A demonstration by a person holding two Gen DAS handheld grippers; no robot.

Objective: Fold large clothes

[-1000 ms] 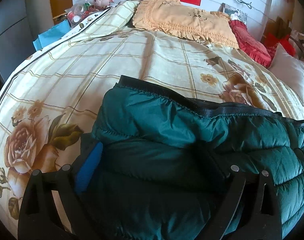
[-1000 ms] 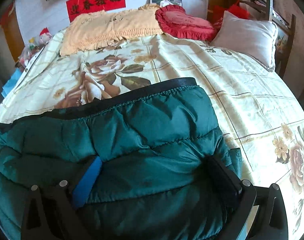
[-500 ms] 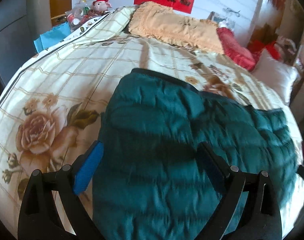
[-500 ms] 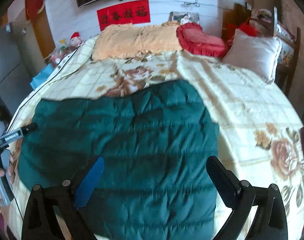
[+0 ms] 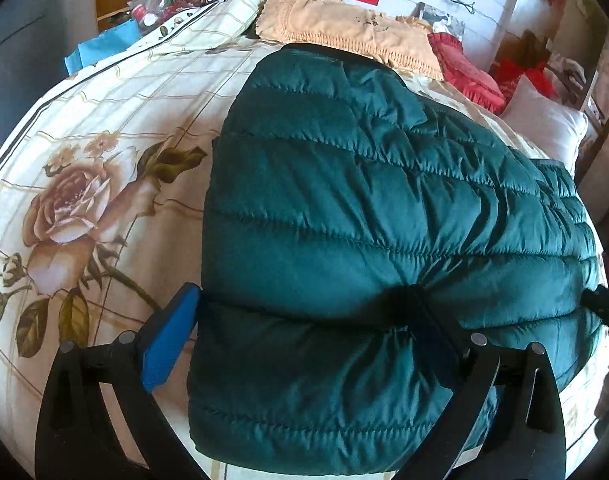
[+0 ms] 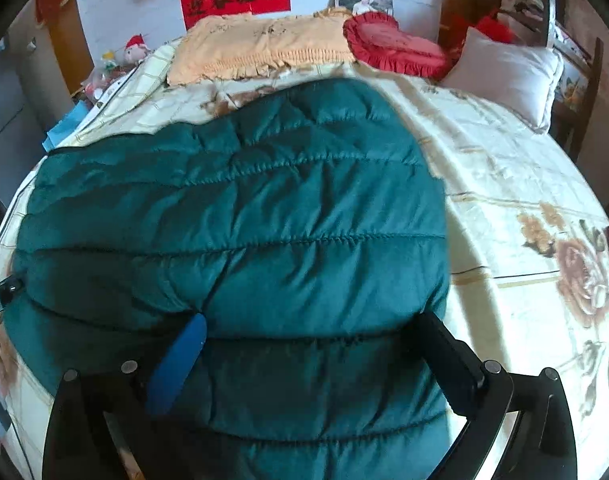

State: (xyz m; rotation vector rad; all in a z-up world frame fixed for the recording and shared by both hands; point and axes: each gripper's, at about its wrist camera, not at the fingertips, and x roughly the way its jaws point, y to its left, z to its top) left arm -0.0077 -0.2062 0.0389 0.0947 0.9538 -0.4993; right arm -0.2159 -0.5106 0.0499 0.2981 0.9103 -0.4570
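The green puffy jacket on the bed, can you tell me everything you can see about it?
The green puffy jacket is dark teal, shiny and quilted, with stitched lines running across it in puffy rows and a dark band along its far edge. It lies spread across the flowered bedspread, which it touches underneath. The left gripper and the right gripper each have their fingers wide apart with its near edge lying between them. No sleeves or zip show from here.

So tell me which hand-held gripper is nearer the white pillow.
Right. The right hand-held gripper straddles the green puffer jacket on the side toward the white pillow; the left hand-held gripper straddles its opposite end, farther away.
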